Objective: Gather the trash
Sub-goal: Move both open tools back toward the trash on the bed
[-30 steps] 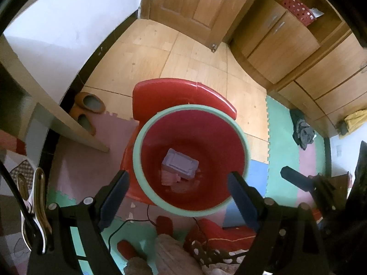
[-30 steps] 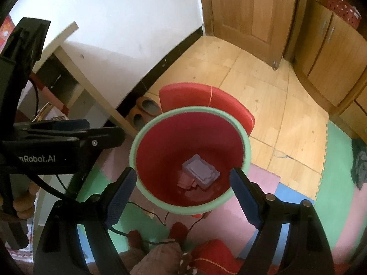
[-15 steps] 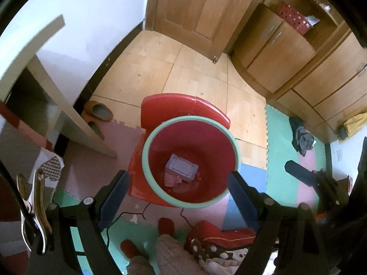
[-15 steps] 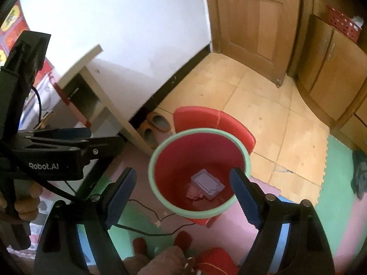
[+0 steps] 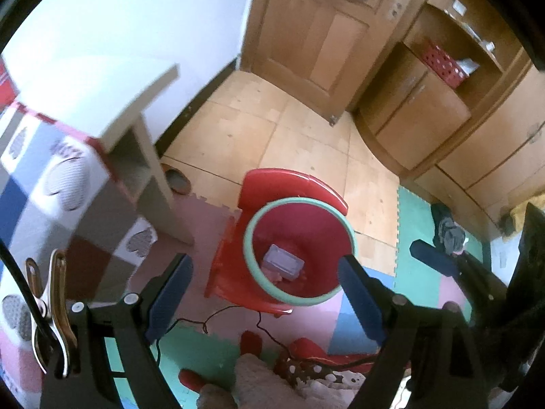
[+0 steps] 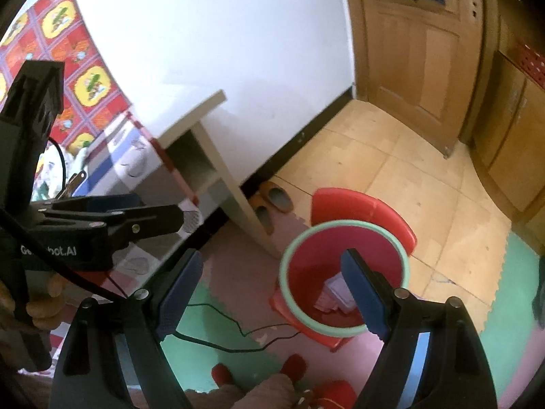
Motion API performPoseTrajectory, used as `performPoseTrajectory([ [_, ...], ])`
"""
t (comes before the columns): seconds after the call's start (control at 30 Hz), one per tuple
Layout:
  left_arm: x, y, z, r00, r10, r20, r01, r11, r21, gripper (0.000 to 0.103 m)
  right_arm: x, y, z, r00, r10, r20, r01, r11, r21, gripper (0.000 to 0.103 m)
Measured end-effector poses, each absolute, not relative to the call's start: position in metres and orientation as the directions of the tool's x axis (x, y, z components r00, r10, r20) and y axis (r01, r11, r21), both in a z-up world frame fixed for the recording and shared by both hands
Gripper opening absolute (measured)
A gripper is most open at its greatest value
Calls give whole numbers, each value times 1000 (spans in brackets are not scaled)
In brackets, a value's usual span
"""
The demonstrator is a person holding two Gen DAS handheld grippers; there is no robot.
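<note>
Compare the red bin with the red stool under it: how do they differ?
The red bin is round, deep and open-topped with a pale green rim; the red stool is flat and plain red, with no rim colour. The bin holds a lilac box; the stool holds only the bin. The bin sits on top, the stool stands on the floor mats. Both are glossy red plastic.

Both grippers have risen and pulled back from the red bin (image 5: pixel 299 248); it sits smaller and lower in each view than a second ago. The right gripper (image 6: pixel 272 293) has swung left, its right finger now overlapping the bin. Table (image 6: pixel 194 116), tablecloth (image 5: pixel 51 184), wall poster (image 6: pixel 68 68) came into sight.
</note>
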State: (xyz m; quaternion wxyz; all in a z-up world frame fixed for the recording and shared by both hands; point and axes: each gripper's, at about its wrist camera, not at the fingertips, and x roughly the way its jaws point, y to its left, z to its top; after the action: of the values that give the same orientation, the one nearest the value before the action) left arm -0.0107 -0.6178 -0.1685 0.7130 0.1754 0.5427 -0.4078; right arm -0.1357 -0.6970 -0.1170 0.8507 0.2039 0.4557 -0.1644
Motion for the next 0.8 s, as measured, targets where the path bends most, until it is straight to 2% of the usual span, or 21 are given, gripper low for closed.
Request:
performPoseTrajectory([
  [0.8, 45, -443, -77, 289, -362, -886, 577, 805, -141, 90, -53, -567, -57, 614, 67, -786, 197, 952, 235, 85],
])
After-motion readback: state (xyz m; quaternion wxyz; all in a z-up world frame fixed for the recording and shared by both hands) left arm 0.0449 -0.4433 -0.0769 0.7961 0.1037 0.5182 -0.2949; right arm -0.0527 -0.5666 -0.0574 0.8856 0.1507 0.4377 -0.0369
